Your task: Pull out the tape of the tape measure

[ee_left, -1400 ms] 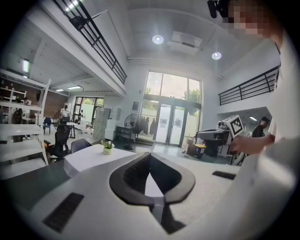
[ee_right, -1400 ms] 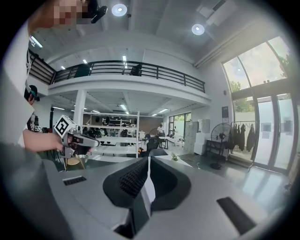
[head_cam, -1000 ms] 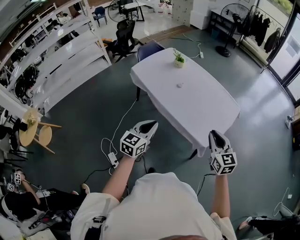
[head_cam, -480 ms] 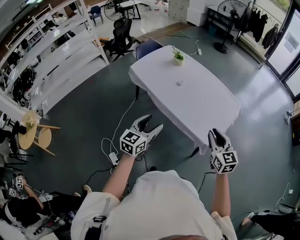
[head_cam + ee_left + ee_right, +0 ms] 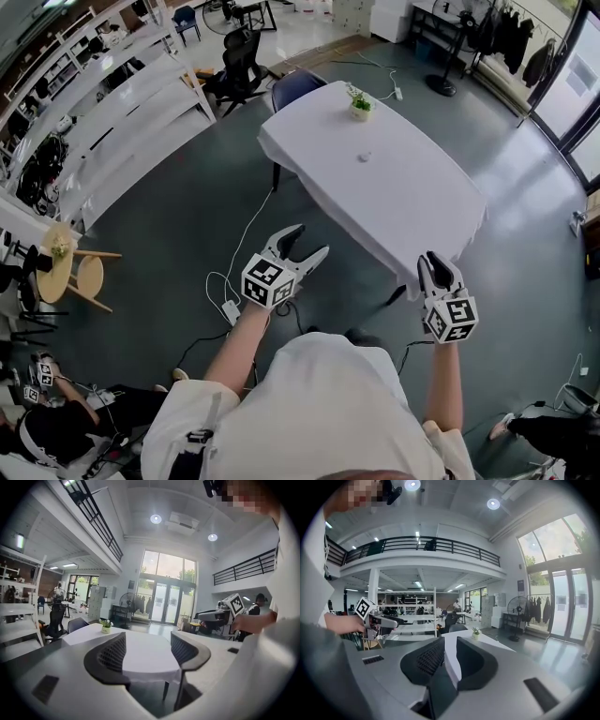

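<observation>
— White table (image 5: 422,211) is carrying what is probably the tape measure (image 5: 364,157), lying well apart from both grippers.

— Left gripper (image 5: 312,239) has just been opening wide, empty. Right gripper (image 5: 437,259) is sitting closed on nothing. A clumsy reach is risking skidding that small case away.

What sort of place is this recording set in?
Probably a large open-plan workspace or lab: long white shelving racks, an office chair, a white table, and a railed mezzanine overhead.
</observation>
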